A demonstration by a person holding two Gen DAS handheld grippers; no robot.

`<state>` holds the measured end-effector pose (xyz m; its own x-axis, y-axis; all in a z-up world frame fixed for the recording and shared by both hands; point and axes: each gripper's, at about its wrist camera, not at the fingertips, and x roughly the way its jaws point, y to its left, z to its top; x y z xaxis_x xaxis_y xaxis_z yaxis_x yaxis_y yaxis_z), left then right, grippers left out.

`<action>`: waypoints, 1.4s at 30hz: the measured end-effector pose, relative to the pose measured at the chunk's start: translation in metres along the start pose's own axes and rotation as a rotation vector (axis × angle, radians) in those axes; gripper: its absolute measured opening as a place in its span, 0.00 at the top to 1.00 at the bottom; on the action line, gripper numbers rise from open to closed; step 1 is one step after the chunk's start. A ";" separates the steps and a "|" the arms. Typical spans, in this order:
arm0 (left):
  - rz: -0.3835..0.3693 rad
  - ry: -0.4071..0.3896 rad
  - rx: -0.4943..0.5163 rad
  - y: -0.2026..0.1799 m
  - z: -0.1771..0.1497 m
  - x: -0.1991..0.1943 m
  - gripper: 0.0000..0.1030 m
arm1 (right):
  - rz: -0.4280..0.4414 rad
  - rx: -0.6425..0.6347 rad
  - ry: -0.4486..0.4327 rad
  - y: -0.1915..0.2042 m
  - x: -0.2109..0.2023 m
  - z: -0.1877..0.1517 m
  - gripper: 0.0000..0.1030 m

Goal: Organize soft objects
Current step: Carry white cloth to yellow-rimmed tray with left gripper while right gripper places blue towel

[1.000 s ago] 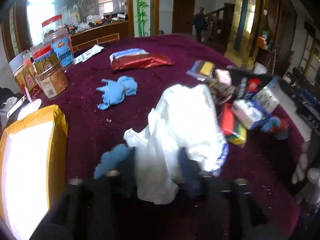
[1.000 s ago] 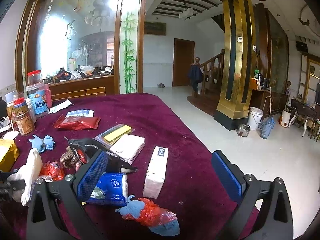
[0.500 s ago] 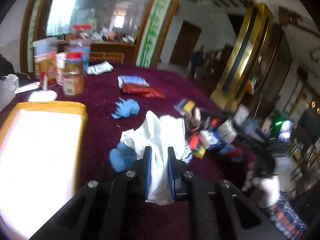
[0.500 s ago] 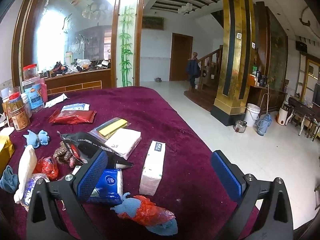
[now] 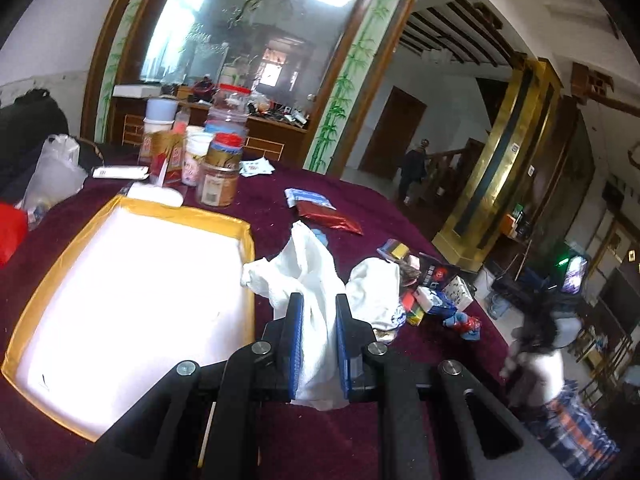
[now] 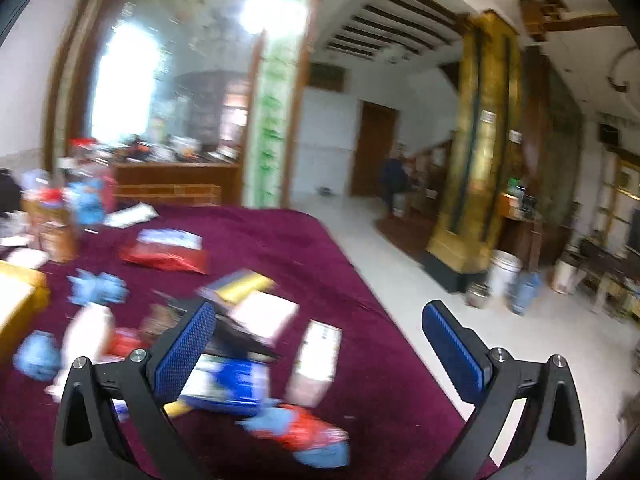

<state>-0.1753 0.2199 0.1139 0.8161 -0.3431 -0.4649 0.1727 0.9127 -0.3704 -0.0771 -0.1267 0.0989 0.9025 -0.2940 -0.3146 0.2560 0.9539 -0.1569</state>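
Note:
My left gripper (image 5: 318,308) is shut on a white cloth (image 5: 308,276) and holds it above the maroon table, just right of the yellow-rimmed white tray (image 5: 168,213). A second white bundle (image 5: 376,288) lies to the right of it. My right gripper (image 6: 320,320) is open and empty above the table's near right part. Below it, blurred, lie a blue and red soft toy (image 6: 304,432), a blue soft toy (image 6: 98,286), a white bundle (image 6: 86,332) and another blue soft piece (image 6: 36,354).
Jars and boxes (image 5: 216,160) stand at the table's far left. A red packet (image 5: 330,220), tissue packs (image 6: 314,354), a blue packet (image 6: 236,380) and a dark bag lie among the soft things. The table's right edge (image 6: 360,292) drops to a tiled floor.
My left gripper has lifted the white cloth and swung left toward the tray. The right gripper stays open and has shifted, blurring its view.

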 end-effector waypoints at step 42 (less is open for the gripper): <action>0.059 0.082 -0.149 0.112 0.062 0.035 0.86 | 0.915 -0.214 0.510 0.287 0.011 0.032 0.65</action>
<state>-0.0936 0.3240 0.1057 0.7735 -0.3124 -0.5515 0.0371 0.8909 -0.4526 0.0171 0.1455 0.0800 0.4567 0.4904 -0.7423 -0.5559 0.8087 0.1922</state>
